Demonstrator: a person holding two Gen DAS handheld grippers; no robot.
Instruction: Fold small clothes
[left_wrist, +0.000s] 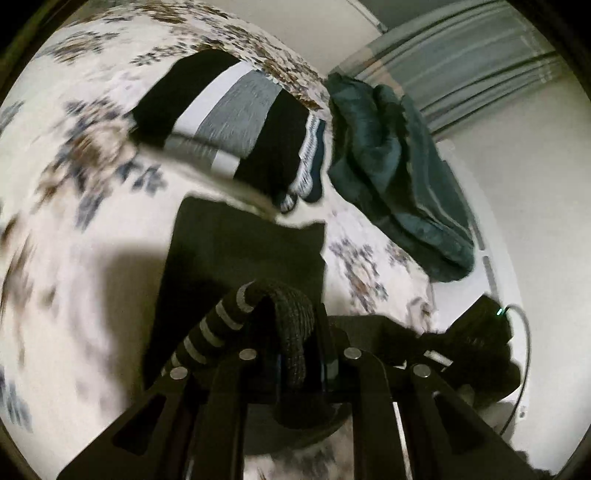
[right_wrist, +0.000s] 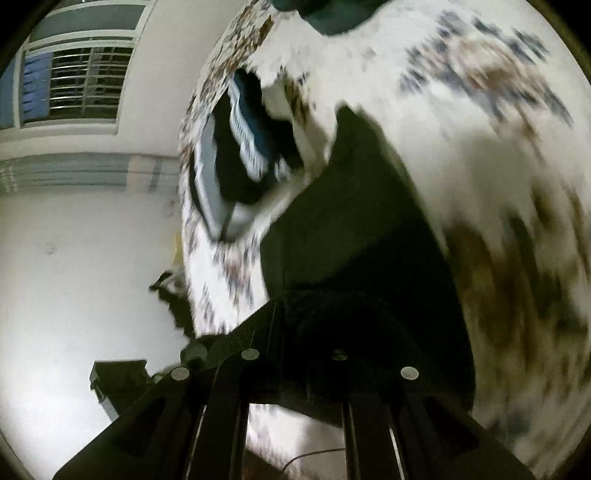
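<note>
Black garment (left_wrist: 243, 251) hangs clamped in left gripper (left_wrist: 295, 354) and right gripper (right_wrist: 295, 332) above floral sheet (left_wrist: 92, 147).

Right tool (right_wrist: 295, 325) clamps dark garment (right_wrist: 362, 236) above floral bedsheet (right_wrist: 461, 122).

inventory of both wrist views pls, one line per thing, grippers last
bedsheet: one, white with blue-brown floral print, under everything.
black garment: one, held up off the sheet by both grippers, striped band at the left grip.
folded stack: one pile, black, white and grey stripes, on the sheet beyond the garment.
teal cloth: one, dark teal, crumpled at the sheet's edge beside the stack.
window: one, barred, on the wall in the right wrist view.
left gripper: black, shut on the garment.
right gripper: black, shut on the garment.
</note>
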